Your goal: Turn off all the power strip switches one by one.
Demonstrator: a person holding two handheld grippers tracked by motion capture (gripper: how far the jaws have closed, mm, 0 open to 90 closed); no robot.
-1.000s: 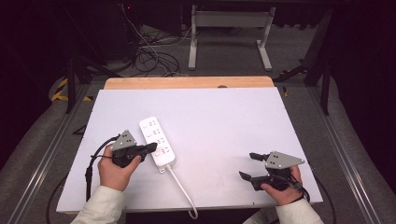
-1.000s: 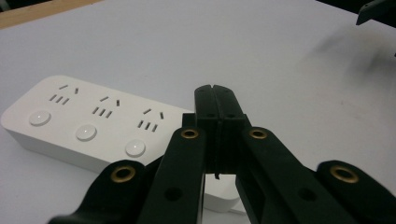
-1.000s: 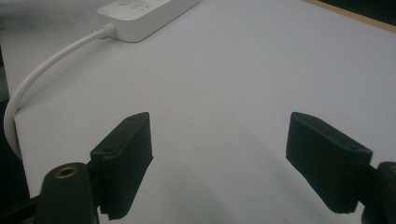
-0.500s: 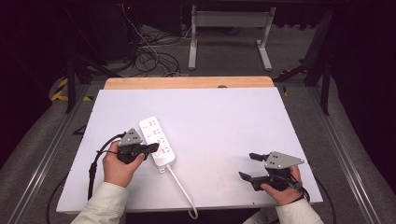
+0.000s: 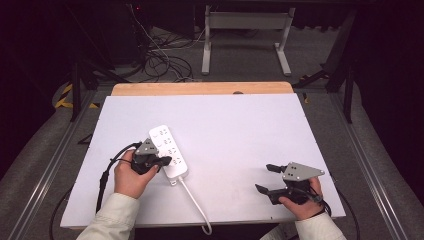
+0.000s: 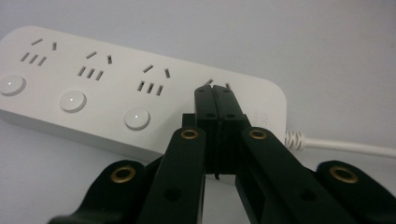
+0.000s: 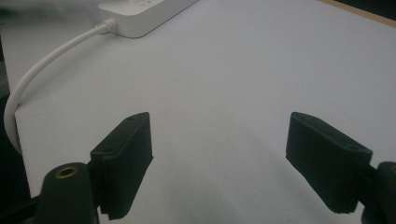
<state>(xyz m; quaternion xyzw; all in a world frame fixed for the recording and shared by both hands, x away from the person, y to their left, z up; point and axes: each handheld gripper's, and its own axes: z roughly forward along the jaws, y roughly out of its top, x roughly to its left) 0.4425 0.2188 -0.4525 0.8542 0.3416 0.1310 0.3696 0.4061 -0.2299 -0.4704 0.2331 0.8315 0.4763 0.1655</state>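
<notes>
A white power strip (image 5: 169, 150) with several sockets and round buttons lies at the left of the white table (image 5: 240, 130). Its white cable (image 5: 192, 200) runs to the front edge. My left gripper (image 5: 162, 161) is shut with nothing between its jaws. In the left gripper view the closed tips (image 6: 217, 98) sit over the power strip (image 6: 93, 93) at the socket nearest the cable (image 6: 345, 147), and they hide the button there. My right gripper (image 5: 265, 178) stands open near the front right, apart from everything. In the right gripper view the open gripper (image 7: 226, 158) has only bare tabletop between its jaws, with the strip's end (image 7: 140, 14) far off.
A wooden strip (image 5: 200, 88) borders the table's far edge. Black cables (image 5: 107, 172) trail from the left gripper over the table's left side. Beyond the table are a metal stand (image 5: 245, 40) and floor cables (image 5: 160, 60).
The left gripper has moved right and slightly forward, from beside the power strip to over its cable end. The right gripper has stayed put.
</notes>
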